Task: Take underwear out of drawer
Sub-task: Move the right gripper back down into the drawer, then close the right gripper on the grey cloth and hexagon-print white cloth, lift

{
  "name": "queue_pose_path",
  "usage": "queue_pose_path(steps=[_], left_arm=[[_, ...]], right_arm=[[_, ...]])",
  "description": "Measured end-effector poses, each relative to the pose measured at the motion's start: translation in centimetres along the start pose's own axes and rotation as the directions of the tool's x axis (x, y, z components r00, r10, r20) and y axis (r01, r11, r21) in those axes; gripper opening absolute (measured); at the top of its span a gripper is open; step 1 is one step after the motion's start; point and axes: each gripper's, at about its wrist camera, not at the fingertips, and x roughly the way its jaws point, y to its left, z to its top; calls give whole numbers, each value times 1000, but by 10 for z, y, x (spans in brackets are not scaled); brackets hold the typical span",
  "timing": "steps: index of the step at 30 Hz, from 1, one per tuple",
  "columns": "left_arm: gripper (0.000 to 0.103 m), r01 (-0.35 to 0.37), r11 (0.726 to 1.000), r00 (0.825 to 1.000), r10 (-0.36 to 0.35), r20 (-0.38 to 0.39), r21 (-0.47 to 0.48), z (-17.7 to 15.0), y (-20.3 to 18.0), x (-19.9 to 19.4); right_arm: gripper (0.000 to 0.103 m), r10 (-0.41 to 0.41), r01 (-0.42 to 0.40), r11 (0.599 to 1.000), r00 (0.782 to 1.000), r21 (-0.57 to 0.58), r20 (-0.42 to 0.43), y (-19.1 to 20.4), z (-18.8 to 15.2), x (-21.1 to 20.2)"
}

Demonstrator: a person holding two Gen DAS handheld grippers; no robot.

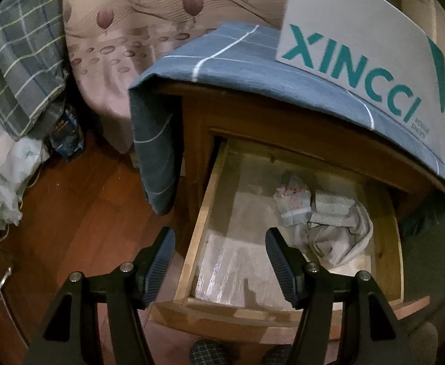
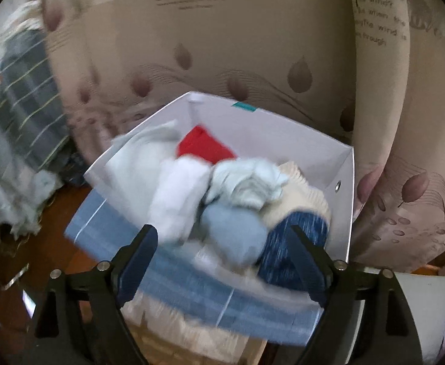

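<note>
Left wrist view alone shows the open wooden drawer (image 1: 210,194), crumpled grey and floral underwear (image 1: 323,222) lying at its right side; the left claw (image 1: 219,261) tilts downward above the drawer's front, jaws apart, empty. Right wrist view, motion-blurred, shows the right claw (image 2: 224,258) wide, empty, over a white paper box (image 2: 341,200) of indistinct clothes (image 2: 240,188).

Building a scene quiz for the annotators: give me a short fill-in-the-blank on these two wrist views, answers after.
1. The wooden drawer stands pulled ____.
2. The underwear left in it lies toward its ____ side in the left wrist view.
3. The white box bears the teal word ____ on its side.
4. Among the pale clothes in the box, one piece is bright ____.

Answers: open; right; XINCCI; red
</note>
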Motion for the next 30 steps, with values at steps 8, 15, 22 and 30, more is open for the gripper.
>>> queue_pose_path(steps=[8,15,22,30], left_arm=[[64,15,994,1000,-14,11,-111,2,22,-5],[64,25,991,1000,-25,3,-131,3,28,-5],[64,33,990,999,-34,-6,-134,3,29,-3],[64,56,987,998,-59,-17,-150,4,31,2]], right_arm=[[89,103,-123,984,983,-131,-149,26,-95,15],[89,123,-194,960,940,-203,-318,46,-147,94],[92,93,-212,949,895,-234,-436,59,-164,166],[95,35,-200,931,882,-304,-470,65,-171,207]])
